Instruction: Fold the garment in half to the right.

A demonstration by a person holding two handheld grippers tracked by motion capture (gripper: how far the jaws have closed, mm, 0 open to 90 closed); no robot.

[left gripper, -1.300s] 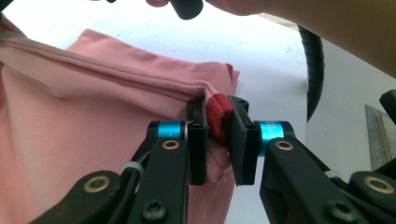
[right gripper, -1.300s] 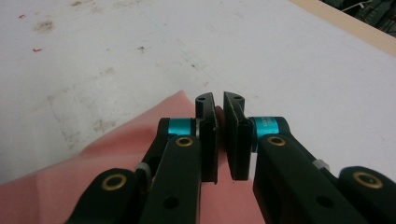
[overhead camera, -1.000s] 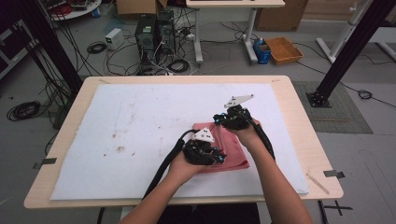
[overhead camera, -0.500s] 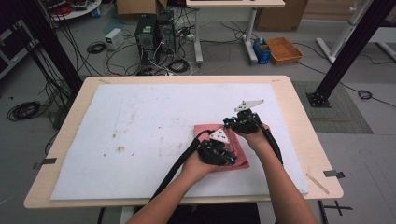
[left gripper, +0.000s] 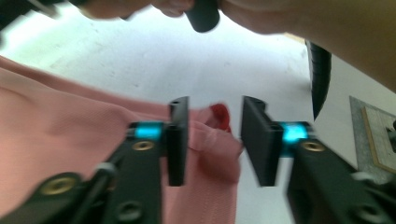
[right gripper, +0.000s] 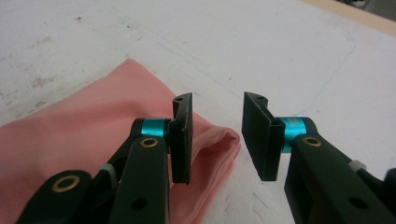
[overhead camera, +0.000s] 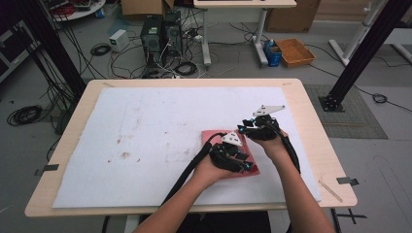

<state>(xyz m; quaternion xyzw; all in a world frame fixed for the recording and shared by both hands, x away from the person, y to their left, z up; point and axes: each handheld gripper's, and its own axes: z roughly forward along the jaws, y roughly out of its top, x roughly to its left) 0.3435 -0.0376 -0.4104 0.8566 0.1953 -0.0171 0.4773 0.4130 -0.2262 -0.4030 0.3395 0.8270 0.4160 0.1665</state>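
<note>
Pink cloth [overhead camera: 214, 138] at the right of the white mat [overhead camera: 145, 145]
Left gripper [left gripper: 212, 140] and right gripper [right gripper: 215, 140] have just been opening; fingers apart, cloth corner loose between them; desk [overhead camera: 316, 141] edge near.

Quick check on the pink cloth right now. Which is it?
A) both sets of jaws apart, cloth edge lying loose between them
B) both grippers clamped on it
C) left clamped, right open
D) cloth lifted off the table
A. In each gripper view the jaws stand apart with a gap: the left gripper and right gripper have just been opening, and the pink cloth lies unpinched on the white sheet.
</note>
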